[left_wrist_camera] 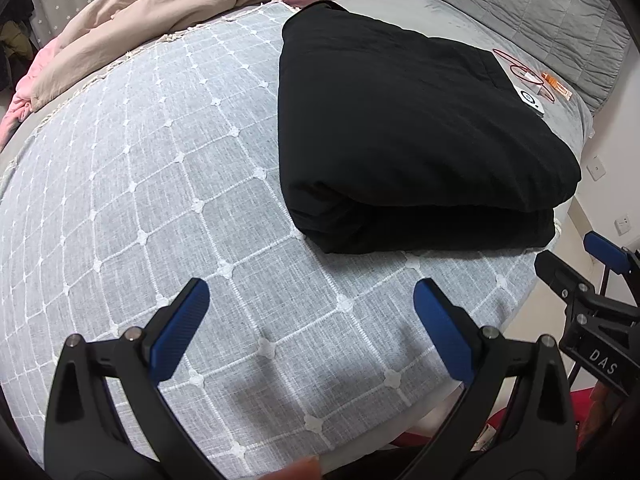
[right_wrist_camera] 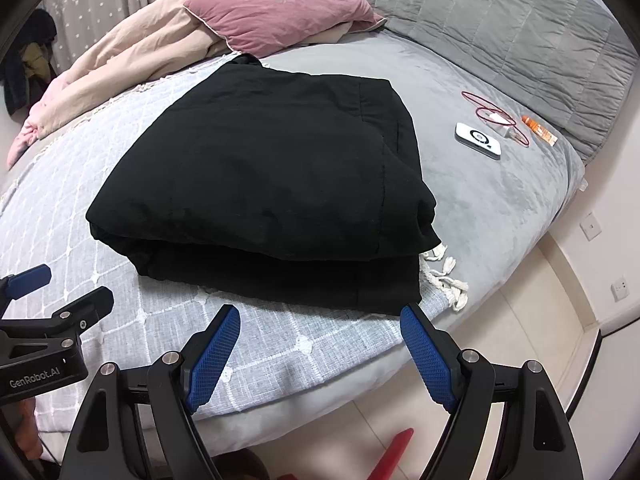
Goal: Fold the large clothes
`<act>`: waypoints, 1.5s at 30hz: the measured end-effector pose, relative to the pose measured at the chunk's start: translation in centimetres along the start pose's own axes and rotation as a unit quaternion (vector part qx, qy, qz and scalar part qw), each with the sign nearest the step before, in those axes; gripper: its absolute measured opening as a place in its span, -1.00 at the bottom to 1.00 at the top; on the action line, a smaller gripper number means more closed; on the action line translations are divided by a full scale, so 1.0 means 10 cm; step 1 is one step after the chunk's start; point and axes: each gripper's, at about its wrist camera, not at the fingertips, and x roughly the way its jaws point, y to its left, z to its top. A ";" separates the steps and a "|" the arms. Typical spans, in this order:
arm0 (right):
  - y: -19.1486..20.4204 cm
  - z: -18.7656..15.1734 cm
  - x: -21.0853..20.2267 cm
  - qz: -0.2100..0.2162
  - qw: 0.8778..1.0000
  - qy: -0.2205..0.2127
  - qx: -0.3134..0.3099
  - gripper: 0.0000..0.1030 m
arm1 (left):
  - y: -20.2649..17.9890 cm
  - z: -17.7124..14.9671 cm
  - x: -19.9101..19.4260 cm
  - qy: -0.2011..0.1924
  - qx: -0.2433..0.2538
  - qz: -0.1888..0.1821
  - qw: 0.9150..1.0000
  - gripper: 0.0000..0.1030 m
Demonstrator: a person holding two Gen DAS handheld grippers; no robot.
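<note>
A large black garment (left_wrist_camera: 408, 132) (right_wrist_camera: 264, 184) lies folded into a thick rectangular bundle on a grey-white checked bedspread (left_wrist_camera: 140, 200) (right_wrist_camera: 280, 336). My left gripper (left_wrist_camera: 312, 292) hovers open over the bedspread, just short of the bundle's near left corner, with nothing between its blue pads. My right gripper (right_wrist_camera: 320, 318) stands open at the bed's front edge, right before the bundle's near fold, and holds nothing. Each gripper shows at the edge of the other's view: the right gripper (left_wrist_camera: 576, 256) and the left gripper (right_wrist_camera: 68, 284).
A pink pillow (right_wrist_camera: 280, 8) and a beige duvet (right_wrist_camera: 132, 52) are heaped at the far side. A white device (right_wrist_camera: 478, 140), a red cable (right_wrist_camera: 492, 114) and an orange tube (right_wrist_camera: 540, 130) lie on the grey sheet right of the bundle. A grey quilted headboard (right_wrist_camera: 500, 32) runs along the right. Floor lies beyond the bed's near edge.
</note>
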 end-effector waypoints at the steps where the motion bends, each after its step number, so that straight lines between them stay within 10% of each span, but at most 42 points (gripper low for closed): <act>1: 0.00 0.00 0.00 0.000 1.000 0.000 0.000 0.62 | 0.00 0.00 0.00 0.000 0.000 0.000 1.000 0.97; 45: 0.01 -0.04 -0.02 0.005 1.000 0.001 0.006 0.62 | -0.05 -0.02 -0.03 0.001 0.005 -0.006 1.000 0.97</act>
